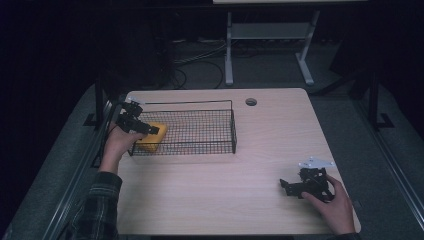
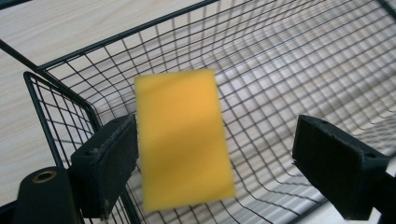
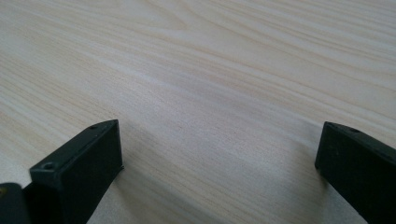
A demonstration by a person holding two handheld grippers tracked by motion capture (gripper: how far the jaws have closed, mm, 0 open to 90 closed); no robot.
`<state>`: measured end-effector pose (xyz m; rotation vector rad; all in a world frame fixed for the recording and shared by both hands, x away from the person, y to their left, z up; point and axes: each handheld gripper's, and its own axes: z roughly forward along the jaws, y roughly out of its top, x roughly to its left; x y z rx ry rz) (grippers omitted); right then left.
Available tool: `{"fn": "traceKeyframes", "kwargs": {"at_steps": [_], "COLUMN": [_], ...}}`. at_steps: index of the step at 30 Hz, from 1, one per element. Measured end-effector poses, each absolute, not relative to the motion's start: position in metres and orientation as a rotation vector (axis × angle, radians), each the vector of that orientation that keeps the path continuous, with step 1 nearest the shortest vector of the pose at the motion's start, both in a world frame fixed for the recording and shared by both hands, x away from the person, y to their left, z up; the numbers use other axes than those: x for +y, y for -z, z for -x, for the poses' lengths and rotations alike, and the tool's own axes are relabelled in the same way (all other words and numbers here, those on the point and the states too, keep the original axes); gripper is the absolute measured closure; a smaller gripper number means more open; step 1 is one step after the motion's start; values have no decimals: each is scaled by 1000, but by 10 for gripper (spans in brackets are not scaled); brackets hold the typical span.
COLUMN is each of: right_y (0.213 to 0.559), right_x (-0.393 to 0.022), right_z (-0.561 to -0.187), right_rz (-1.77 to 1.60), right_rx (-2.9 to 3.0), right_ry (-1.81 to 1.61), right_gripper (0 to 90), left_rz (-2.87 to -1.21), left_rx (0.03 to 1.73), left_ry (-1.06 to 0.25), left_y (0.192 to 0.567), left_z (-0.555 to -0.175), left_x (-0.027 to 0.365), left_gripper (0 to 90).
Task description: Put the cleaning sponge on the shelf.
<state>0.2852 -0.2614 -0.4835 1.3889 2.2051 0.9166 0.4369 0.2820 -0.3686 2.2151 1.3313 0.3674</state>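
A yellow sponge (image 1: 151, 139) is at the left end of a black wire basket (image 1: 233, 131) on the wooden table. My left gripper (image 1: 153, 131) hangs over that end, held from the left, and it is open. In the left gripper view the sponge (image 2: 184, 140) looks blurred, beyond the two wide-apart jaws of the left gripper (image 2: 217, 142). Its left edge runs close by the left pad (image 2: 109, 163), and the right pad is well clear of it. My right gripper (image 1: 286, 186) rests open near the table's front right; between its jaws (image 3: 219, 149) is bare wood.
Apart from the sponge, the basket mesh (image 2: 303, 60) holds nothing. A round cable hole (image 1: 251, 102) sits near the table's far edge. Bare tabletop (image 1: 225, 190) spreads between the basket and the right hand. A white desk frame (image 1: 229, 55) stands on the floor beyond.
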Motion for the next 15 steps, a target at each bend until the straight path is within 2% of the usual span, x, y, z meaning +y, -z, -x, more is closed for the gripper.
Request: {"fn": "traceKeyframes", "kwargs": {"at_steps": [15], "right_y": [483], "right_x": [-261], "right_z": [-285], "right_rz": [-1391], "right_rx": [2205], "right_ry": [-916], "right_gripper": [0], "left_rz": [-2167], "left_rx": [1250], "left_ry": [-449], "left_y": [367], "left_z": [-366], "left_x": [275], "left_gripper": [142]}}
